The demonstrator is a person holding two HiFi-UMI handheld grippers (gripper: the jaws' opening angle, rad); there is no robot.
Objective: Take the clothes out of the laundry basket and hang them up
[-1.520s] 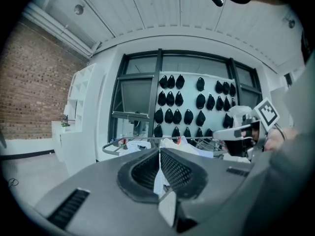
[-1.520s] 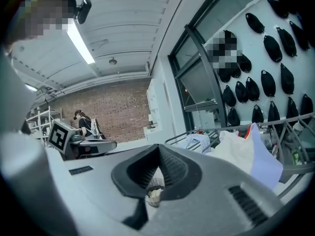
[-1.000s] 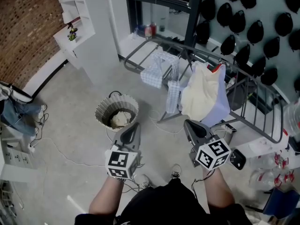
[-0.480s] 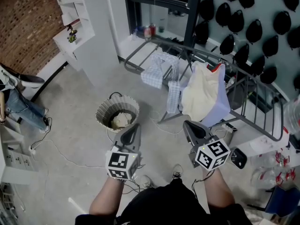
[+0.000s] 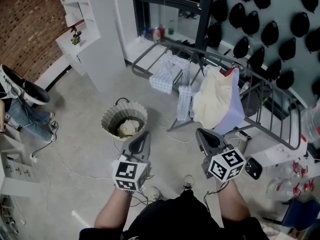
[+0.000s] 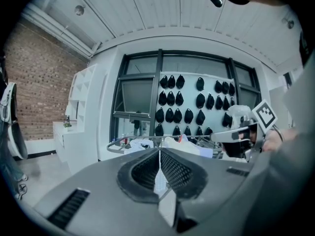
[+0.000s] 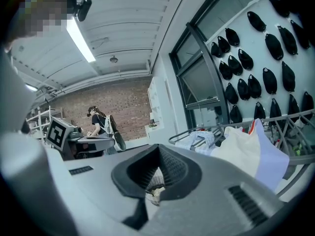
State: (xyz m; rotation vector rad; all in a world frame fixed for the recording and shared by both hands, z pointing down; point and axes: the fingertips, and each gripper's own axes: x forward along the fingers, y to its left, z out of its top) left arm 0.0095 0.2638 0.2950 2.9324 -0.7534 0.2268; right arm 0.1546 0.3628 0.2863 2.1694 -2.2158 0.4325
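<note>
The left gripper (image 5: 144, 134) and right gripper (image 5: 200, 132) hover closed and empty near the laundry basket (image 5: 107, 118), where a cream garment (image 5: 128, 128) lies, the drying rack (image 5: 272, 130) beyond; next likely needs reaching down, jaws opening

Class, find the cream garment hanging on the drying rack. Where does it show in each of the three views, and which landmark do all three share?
Head view: the cream garment hangs right of centre, at mid-height.
Left gripper view: small and far off, just right of centre.
Right gripper view: large, at the right, below mid-height.
Shared landmark: the black oval shapes on the wall behind it.
</note>
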